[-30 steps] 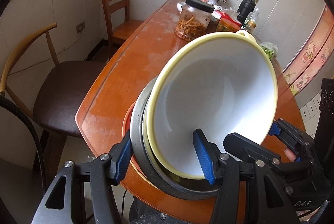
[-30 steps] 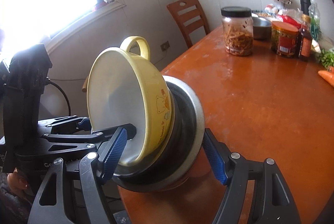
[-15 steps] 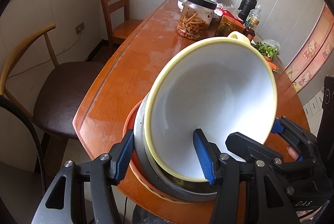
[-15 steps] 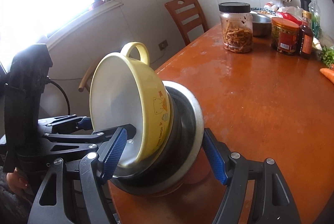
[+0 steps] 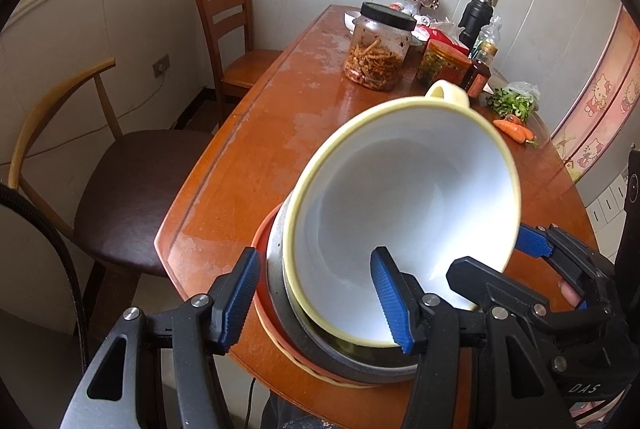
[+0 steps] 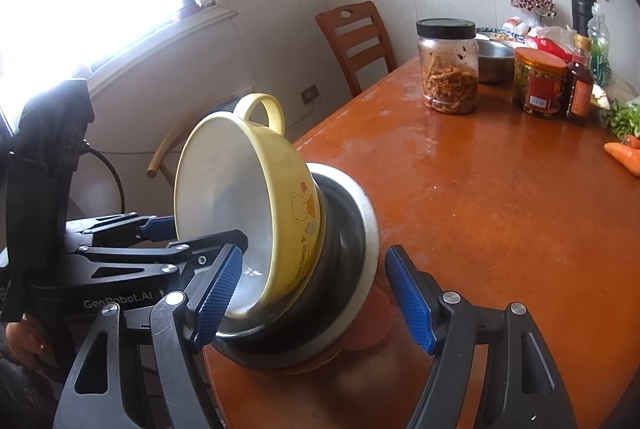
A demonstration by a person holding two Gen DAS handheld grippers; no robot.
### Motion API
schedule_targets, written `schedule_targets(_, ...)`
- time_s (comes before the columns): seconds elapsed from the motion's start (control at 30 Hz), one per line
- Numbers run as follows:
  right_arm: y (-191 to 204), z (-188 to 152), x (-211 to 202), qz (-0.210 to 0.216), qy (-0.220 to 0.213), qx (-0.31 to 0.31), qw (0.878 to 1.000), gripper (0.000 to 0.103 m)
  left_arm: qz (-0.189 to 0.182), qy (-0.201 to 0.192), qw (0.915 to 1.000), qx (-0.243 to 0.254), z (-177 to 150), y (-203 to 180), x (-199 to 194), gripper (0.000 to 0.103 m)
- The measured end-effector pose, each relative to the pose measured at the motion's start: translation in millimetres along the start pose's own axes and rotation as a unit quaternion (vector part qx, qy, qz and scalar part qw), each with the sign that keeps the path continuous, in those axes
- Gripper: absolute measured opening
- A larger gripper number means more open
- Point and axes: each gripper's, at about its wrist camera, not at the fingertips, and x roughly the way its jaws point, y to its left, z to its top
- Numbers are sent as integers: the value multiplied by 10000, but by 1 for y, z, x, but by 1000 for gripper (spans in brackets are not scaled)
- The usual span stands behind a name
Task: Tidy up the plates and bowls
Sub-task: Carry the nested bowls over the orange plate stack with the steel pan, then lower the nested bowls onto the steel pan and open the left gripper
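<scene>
Grippers left (image 5: 316, 293) and right (image 6: 310, 295) clamp a nested stack, yellow bowl (image 6: 256, 197) in steel bowl (image 6: 352, 229) on orange plate (image 5: 264, 293), tilted at the table (image 6: 500, 209) edge, well short of the jar (image 6: 448, 65), likely so both share its weight.

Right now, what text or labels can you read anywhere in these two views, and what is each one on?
"GenRobot.AI": on the left gripper body, right wrist view.
"DAS": on the right gripper body, left wrist view.
"bear", after a word I cannot make out: on the yellow bowl.
Red-labelled jar and dark bottle: print too small to read.
</scene>
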Motion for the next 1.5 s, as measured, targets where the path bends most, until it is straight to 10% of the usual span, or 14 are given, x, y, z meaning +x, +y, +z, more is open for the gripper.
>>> schedule_targets(0.87, 21, -25, -55, -115, -387, -527, 9978, 78, 466, -388, 9980, -162, -36, 18, -60, 60)
schedule_targets(1.5, 22, -67, -28, -346, 165, -1163, 9925, 78, -36, 279, 9975, -654, -28, 67, 3, 60)
